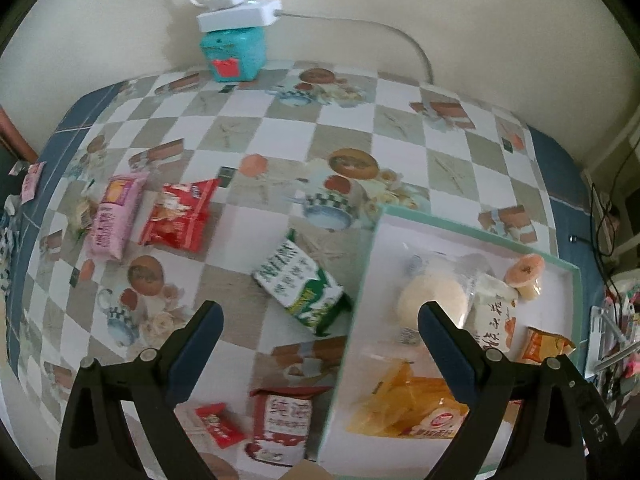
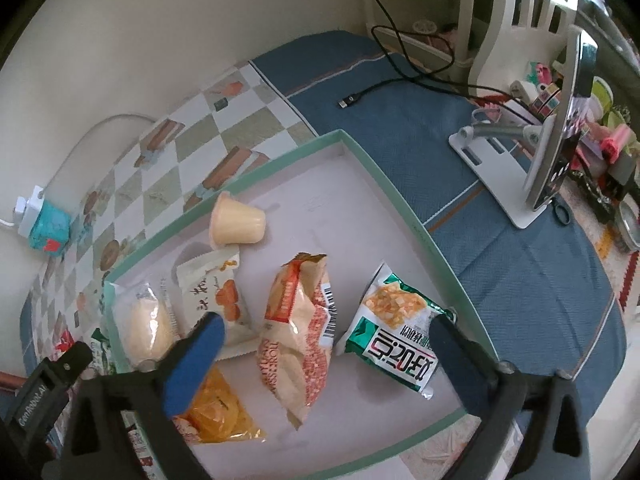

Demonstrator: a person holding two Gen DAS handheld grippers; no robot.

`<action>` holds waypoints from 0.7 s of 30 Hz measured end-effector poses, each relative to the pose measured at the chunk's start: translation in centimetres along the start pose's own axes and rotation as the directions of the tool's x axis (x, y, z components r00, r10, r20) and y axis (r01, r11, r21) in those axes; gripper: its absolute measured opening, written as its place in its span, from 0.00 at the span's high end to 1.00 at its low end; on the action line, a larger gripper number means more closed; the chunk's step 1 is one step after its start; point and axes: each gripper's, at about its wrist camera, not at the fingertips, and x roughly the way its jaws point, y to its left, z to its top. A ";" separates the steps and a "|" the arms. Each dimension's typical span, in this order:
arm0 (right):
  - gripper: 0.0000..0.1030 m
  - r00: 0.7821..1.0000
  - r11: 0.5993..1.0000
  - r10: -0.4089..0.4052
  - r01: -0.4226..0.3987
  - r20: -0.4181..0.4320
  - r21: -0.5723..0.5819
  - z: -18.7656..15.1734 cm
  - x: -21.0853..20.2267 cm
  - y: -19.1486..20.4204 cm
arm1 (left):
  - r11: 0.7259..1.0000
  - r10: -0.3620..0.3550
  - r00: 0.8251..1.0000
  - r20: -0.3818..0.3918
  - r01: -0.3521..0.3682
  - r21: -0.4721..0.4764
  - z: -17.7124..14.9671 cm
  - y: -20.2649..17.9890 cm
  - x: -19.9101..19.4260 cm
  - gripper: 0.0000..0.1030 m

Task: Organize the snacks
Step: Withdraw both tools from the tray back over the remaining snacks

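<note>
A shallow tray with a green rim (image 1: 460, 236) (image 2: 280, 160) holds a jelly cup (image 2: 236, 220), a wrapped bun (image 2: 144, 324), a yellow packet (image 1: 404, 404), a green-and-white packet (image 2: 396, 336) and a red-and-cream packet (image 2: 300, 328). Above that last packet my right gripper (image 2: 327, 324) hangs open, pads clear of it. On the checked cloth to the tray's left lie a green packet (image 1: 300, 284), a red packet (image 1: 180, 212), a pink packet (image 1: 114, 216), a red-and-white packet (image 1: 280, 424) and a small red one (image 1: 218, 424). My left gripper (image 1: 320, 309) is open and empty over the green packet and the tray's left rim.
A teal box with a white adapter (image 1: 236, 48) stands at the table's far edge by the wall. To the tray's right, on the blue cloth, are a phone stand (image 2: 520, 160), a black cable (image 2: 400, 76), scissors (image 2: 562, 210) and clutter.
</note>
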 end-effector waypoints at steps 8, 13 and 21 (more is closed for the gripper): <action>0.00 0.999 0.999 0.002 0.000 0.034 -0.042 -0.9 -2.8 2.2 | 0.997 0.066 0.998 0.018 -0.065 -0.036 0.3 4.3 -1.4 0.05; 0.00 0.999 0.996 0.013 -0.009 0.046 -0.086 -1.9 -4.3 4.1 | 0.995 0.083 0.996 0.025 -0.081 -0.059 0.3 6.8 -2.4 0.05; 0.00 0.998 0.991 0.027 -0.018 0.063 -0.132 -3.3 -6.0 6.4 | 0.988 0.099 0.995 0.022 -0.096 -0.119 0.1 11.3 -3.3 0.05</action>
